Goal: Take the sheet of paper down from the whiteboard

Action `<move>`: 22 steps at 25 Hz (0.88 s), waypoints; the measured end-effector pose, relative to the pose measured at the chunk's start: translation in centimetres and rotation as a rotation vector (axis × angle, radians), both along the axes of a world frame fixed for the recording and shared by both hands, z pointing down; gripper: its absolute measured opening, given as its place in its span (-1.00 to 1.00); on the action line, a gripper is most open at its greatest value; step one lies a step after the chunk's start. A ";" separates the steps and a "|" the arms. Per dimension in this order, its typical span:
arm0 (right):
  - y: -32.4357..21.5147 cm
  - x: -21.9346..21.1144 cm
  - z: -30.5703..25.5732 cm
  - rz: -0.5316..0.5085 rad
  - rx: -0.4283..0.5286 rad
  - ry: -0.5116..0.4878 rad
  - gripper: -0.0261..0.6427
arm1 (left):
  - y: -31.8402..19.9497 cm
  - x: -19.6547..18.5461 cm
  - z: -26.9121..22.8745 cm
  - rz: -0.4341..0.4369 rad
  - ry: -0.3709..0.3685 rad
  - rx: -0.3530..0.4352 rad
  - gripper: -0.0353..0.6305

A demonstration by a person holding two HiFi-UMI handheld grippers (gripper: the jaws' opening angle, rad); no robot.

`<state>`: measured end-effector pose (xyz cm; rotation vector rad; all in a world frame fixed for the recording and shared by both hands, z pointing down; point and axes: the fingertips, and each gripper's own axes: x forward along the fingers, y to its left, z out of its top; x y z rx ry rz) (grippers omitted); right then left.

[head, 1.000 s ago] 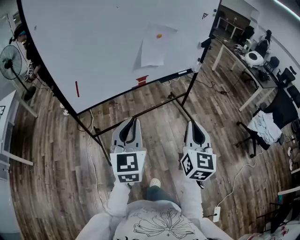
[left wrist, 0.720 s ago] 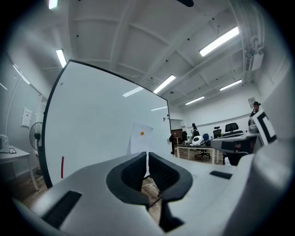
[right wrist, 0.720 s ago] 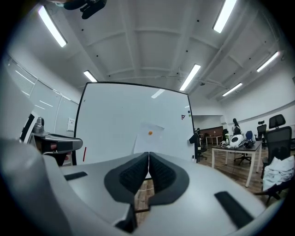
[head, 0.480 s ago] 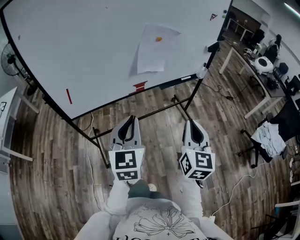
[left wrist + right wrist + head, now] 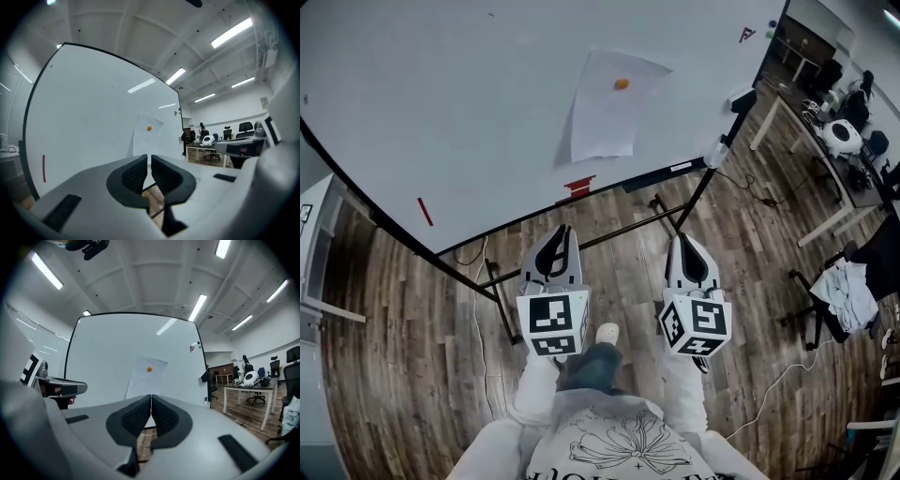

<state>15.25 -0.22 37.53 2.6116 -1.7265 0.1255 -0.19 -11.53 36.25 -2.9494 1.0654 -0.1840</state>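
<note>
- The whiteboard [image 5: 441, 112] stands ahead.
- The sheet of paper [image 5: 605, 117] hangs toward its right edge, above the lower edge.
- The left gripper [image 5: 565, 231] and right gripper [image 5: 679, 240] are both closed, empty and well apart from it; open 1 before reaching.
- 1 orange magnet [image 5: 621, 83] pins the top; better to lift it first.

Left gripper [image 5: 564, 232] and right gripper [image 5: 683, 244] point level, side by side, jaws together, empty.

One whiteboard [image 5: 441, 112], one sheet of paper [image 5: 602, 122], one orange magnet [image 5: 621, 83], two grippers [image 5: 566, 231] [image 5: 681, 240]
</note>
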 end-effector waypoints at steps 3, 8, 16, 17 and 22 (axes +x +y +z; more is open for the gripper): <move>-3.2 2.6 -0.2 -0.015 0.006 0.017 -0.91 | -3.1 2.2 0.1 -0.019 0.016 0.002 -0.85; -9.0 7.3 -1.1 -0.040 0.022 0.025 -0.91 | -8.8 6.2 -0.1 -0.056 0.034 -0.009 -0.85; -16.3 10.9 -2.4 -0.100 0.041 0.063 -0.91 | -15.6 9.8 0.2 -0.099 0.033 -0.014 -0.76; -17.1 11.3 -2.5 -0.106 0.042 0.067 -0.91 | -16.2 10.2 0.2 -0.101 0.038 -0.018 -0.71; -20.2 13.4 -2.7 -0.133 0.036 0.084 -0.91 | -18.5 11.9 0.7 -0.095 0.051 -0.054 -0.53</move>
